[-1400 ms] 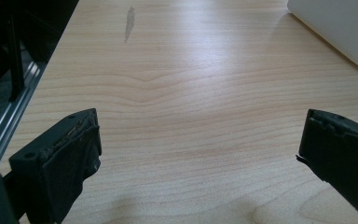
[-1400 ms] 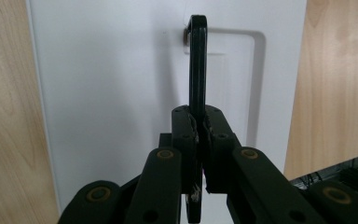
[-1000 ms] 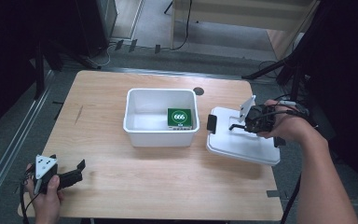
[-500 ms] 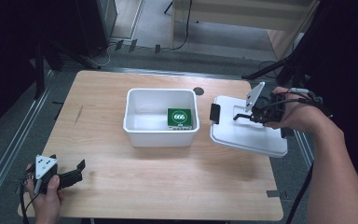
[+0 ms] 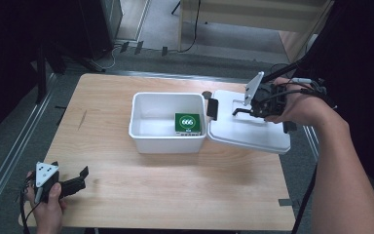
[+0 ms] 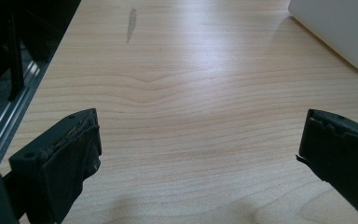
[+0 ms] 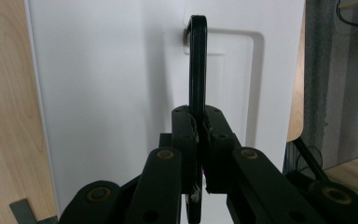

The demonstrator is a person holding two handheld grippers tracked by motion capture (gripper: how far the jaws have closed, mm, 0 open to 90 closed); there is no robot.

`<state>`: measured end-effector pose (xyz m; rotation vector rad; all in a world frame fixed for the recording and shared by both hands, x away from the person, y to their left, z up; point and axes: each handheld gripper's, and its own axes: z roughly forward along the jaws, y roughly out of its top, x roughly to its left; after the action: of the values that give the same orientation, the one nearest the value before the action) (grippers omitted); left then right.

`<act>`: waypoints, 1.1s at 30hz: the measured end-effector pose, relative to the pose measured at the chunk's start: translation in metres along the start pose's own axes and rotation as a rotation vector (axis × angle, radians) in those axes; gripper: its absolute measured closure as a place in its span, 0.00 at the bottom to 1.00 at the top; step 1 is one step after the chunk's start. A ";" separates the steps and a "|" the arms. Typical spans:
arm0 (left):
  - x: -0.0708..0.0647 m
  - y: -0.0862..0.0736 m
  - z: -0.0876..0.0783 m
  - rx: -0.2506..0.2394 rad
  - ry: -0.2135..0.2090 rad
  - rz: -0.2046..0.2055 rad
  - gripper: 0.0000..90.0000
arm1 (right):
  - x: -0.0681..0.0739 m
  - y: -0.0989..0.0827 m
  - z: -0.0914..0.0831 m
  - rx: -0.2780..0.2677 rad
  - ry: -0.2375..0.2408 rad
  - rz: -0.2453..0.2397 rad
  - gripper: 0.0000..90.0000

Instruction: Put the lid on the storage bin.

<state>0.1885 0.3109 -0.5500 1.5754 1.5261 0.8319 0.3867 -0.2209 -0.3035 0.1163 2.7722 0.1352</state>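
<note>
High view: a white rectangular plastic lid (image 5: 253, 134) hangs tilted at the right side of the light wooden table (image 5: 165, 190), its left edge just beside the open white rectangular plastic bin (image 5: 141, 134). The right gripper (image 5: 241, 111) is clamped on the lid's black loop handle (image 5: 243, 111), on the lid's top face. A black latch tab (image 5: 212, 109) sits on the lid edge that faces the bin. A green card with white print (image 5: 187, 122) lies inside the bin against its right wall. The left gripper (image 5: 80, 178) rests at the near left corner of the table, well apart from the bin.

Left gripper view: both black jaws stand wide apart over bare wood, with nothing between them. A corner of the white bin (image 6: 340, 32) shows at the upper right.

Right gripper view: the jaws are closed narrow on the black handle (image 7: 197, 65), which stands up between the pads. The lid's white surface (image 7: 102, 93), with a recessed rectangular panel, lies behind it.
</note>
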 end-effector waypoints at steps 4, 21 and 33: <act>0.001 0.000 -0.001 0.003 -0.004 0.001 0.00 | -0.003 0.016 -0.002 -0.007 0.000 -0.016 0.95; 0.002 0.000 -0.001 -0.001 -0.018 -0.012 0.00 | -0.013 0.086 0.003 -0.038 0.002 -0.089 0.95; 0.004 0.000 -0.002 -0.002 -0.031 -0.022 0.00 | -0.012 0.144 0.017 -0.060 0.030 -0.143 0.95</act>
<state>0.1874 0.3148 -0.5495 1.5604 1.5168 0.7932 0.4130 -0.0777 -0.2996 -0.1005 2.7914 0.1843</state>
